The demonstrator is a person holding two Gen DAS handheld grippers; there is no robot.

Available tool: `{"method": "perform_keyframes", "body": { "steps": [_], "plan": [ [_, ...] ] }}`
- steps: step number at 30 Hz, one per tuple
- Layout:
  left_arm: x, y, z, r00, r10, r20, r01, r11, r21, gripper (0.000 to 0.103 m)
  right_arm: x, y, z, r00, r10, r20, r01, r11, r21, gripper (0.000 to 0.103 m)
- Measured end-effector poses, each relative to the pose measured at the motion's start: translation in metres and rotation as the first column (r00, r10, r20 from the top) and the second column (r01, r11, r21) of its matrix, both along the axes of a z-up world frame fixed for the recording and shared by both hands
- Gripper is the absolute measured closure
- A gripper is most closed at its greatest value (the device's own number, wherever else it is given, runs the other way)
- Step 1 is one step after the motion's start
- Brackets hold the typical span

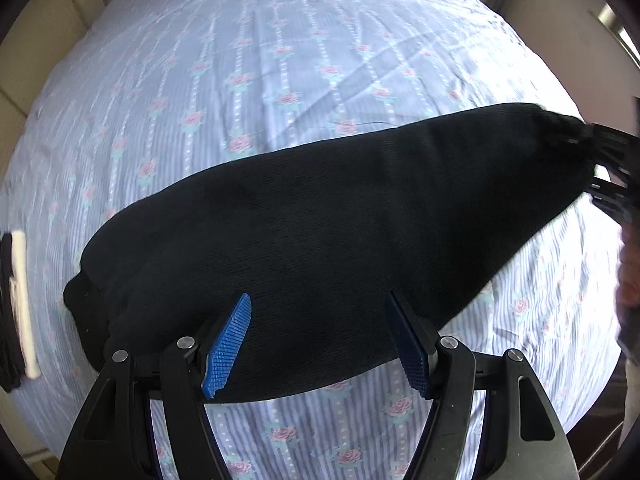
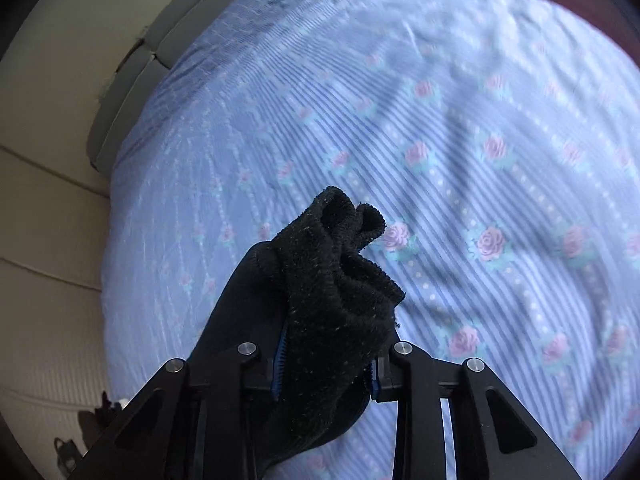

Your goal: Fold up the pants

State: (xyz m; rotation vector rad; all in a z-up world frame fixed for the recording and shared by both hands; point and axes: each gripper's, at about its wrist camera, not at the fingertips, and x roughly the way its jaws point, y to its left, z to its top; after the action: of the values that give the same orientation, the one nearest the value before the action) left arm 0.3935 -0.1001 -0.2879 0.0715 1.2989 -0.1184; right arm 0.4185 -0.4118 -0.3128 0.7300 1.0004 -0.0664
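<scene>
Black pants [image 1: 320,232] lie stretched in a long band across a bed covered by a pale blue striped sheet [image 1: 280,60] printed with pink roses. The fabric looks thick and knitted, already narrowed to a single leg's width, which suggests the legs have been laid one over the other.

In the left wrist view, the left tongs [image 1: 320,344] hover over the near edge of the pants towards one end, their blue ridged pads [image 1: 226,348] spread well apart with nothing between them. They appear placed to either pin that end down or take hold of it; whether they touch the cloth cannot be told.

At the far right end of the band, the fabric bunches into the right tongs [image 1: 600,168]. The right wrist view confirms this: the right tongs [image 2: 326,368] are clamped on a fuzzy gathered end of the pants [image 2: 340,280], lifted clear of the sheet [image 2: 480,140]. Holding that end up while the rest stays flat is likely the way to carry it over towards the other end for a lengthwise fold.

At the bed's left edge lies a dark and white item [image 1: 18,308], too blurred to identify. Beige walls surround the bed.
</scene>
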Motion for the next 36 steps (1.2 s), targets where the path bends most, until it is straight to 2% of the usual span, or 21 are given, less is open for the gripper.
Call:
{"method": "perform_keyframes", "body": {
  "steps": [3, 6, 7, 11, 13, 19, 23, 26, 32, 36],
  "plan": [
    [0.0, 0.017, 0.003, 0.999, 0.047, -0.002, -0.047, 0.999, -0.007, 0.035, -0.007, 0.016, 0.032, 1.0, 0.013, 0.022, -0.011, 0.997, -0.072, 0.072],
    [-0.002, 0.036, 0.013, 0.995, 0.097, 0.003, -0.096, 0.995, -0.029, 0.035, -0.009, 0.043, 0.067, 0.997, 0.067, 0.026, -0.06, 0.979, -0.196, 0.072],
    [-0.004, 0.042, 0.016, 0.994, 0.111, 0.006, -0.11, 0.993, -0.038, 0.035, -0.009, 0.056, 0.079, 0.995, 0.093, 0.026, -0.084, 0.967, -0.24, 0.072],
    [-0.012, 0.071, 0.038, 0.986, 0.16, 0.044, -0.158, 0.986, -0.05, 0.035, -0.017, 0.1, 0.114, 0.979, 0.198, 0.041, -0.175, 0.932, -0.319, 0.072],
    [-0.018, 0.083, 0.048, 0.982, 0.176, 0.067, -0.173, 0.983, -0.055, 0.035, -0.02, 0.128, 0.133, 0.967, 0.252, 0.043, -0.217, 0.9, -0.379, 0.072],
    [-0.049, 0.137, 0.073, 0.966, 0.229, 0.118, -0.224, 0.973, -0.055, 0.035, -0.029, 0.197, 0.155, 0.93, 0.366, 0.031, -0.317, 0.841, -0.438, 0.072],
    [-0.071, 0.172, 0.079, 0.952, 0.281, 0.119, -0.274, 0.959, -0.072, 0.035, -0.033, 0.253, 0.155, 0.89, 0.456, -0.004, -0.399, 0.775, -0.49, 0.072],
    [-0.086, 0.199, 0.078, 0.944, 0.313, 0.105, -0.306, 0.949, -0.08, 0.035, -0.038, 0.301, 0.147, 0.852, 0.521, -0.051, -0.466, 0.71, -0.528, 0.072],
    [-0.109, 0.238, 0.077, 0.937, 0.333, 0.109, -0.327, 0.943, -0.065, 0.035, -0.051, 0.391, 0.109, 0.765, 0.62, -0.175, -0.591, 0.566, -0.574, 0.072],
    [-0.118, 0.261, 0.075, 0.928, 0.357, 0.103, -0.352, 0.934, -0.061, 0.035, -0.052, 0.424, 0.08, 0.729, 0.632, -0.262, -0.642, 0.501, -0.58, 0.071]
  ]
}}
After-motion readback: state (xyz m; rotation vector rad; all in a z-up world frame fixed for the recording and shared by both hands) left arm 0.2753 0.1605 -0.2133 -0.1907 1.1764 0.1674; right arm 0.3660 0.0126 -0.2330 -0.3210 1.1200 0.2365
